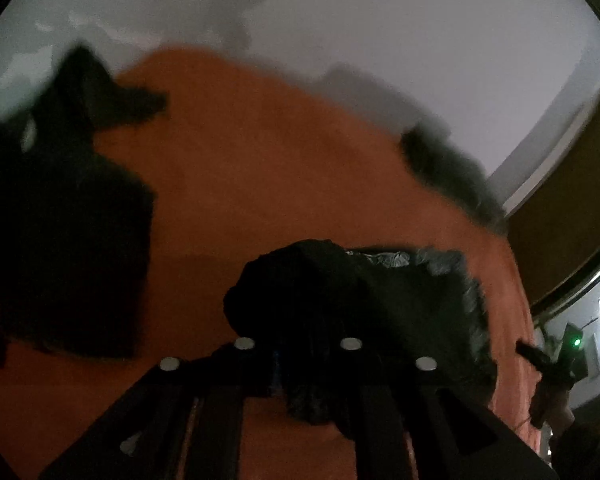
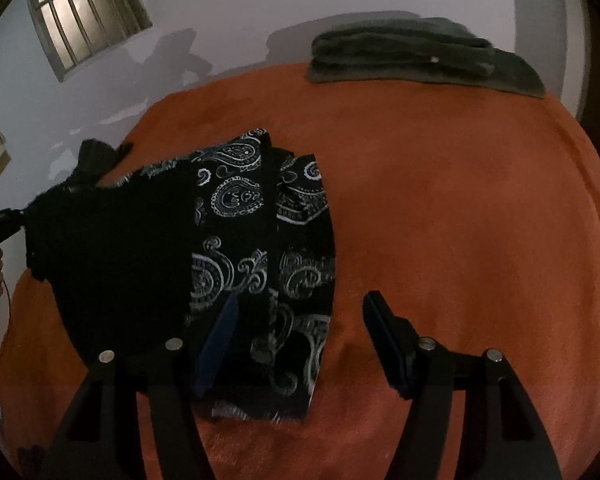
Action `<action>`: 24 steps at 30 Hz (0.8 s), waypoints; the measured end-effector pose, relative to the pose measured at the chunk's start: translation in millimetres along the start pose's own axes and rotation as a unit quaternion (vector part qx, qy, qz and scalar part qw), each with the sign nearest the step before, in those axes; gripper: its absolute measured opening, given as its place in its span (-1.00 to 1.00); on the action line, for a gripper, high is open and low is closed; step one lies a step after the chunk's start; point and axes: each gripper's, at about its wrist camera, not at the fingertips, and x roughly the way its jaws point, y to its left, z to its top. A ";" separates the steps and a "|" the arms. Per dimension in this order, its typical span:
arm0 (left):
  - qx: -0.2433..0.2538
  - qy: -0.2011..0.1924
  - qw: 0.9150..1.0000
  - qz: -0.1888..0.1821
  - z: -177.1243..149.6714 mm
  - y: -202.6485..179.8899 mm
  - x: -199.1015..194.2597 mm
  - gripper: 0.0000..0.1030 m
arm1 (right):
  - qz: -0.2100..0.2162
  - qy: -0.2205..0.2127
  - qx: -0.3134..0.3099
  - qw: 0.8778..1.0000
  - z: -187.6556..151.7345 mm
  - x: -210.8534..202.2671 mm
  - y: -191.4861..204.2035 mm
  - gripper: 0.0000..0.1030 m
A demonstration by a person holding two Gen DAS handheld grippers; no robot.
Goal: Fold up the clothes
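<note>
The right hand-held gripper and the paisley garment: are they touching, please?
Cannot tell. In the right wrist view the right hand-held gripper is open; one finger overlaps the paisley garment, contact unclear.

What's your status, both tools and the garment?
Left tool shut on paisley garment, lifting its edge. Right tool open above it. Folded grey towel far side of orange bedspread, clear.

No text, label, brand, number or sign can be read in either view; the cloth (image 2: 244, 248) bears only a white paisley pattern, with no letters in it
</note>
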 end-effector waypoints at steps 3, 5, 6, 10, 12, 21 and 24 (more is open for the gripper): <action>-0.011 0.039 0.999 0.002 -14.1 9.5 30.4 -0.09 | 0.010 0.019 0.015 1.000 15.0 19.7 -10.0 0.27; -0.015 0.047 0.999 -0.004 -22.8 11.4 36.7 0.02 | 0.018 0.027 0.025 0.999 24.9 29.4 -15.6 0.28; -0.015 0.047 0.999 -0.011 -26.1 11.6 36.6 0.06 | 0.020 0.029 0.025 0.999 30.1 33.1 -16.4 0.30; -0.015 0.042 0.999 -0.018 -27.9 11.5 42.0 0.12 | 0.020 0.042 0.000 0.999 66.6 63.3 -3.7 0.51; -0.015 0.031 0.999 -0.021 -27.3 8.9 41.7 0.08 | 0.023 0.052 -0.007 0.998 85.7 84.3 3.5 0.63; -0.008 0.013 0.999 -0.047 -27.0 -2.2 28.2 -0.33 | -0.019 0.076 -0.048 0.996 134.6 131.5 26.7 -0.54; -0.003 0.019 0.999 -0.045 -27.2 0.0 24.6 -0.33 | -0.021 0.056 -0.067 0.996 150.0 112.5 32.1 0.17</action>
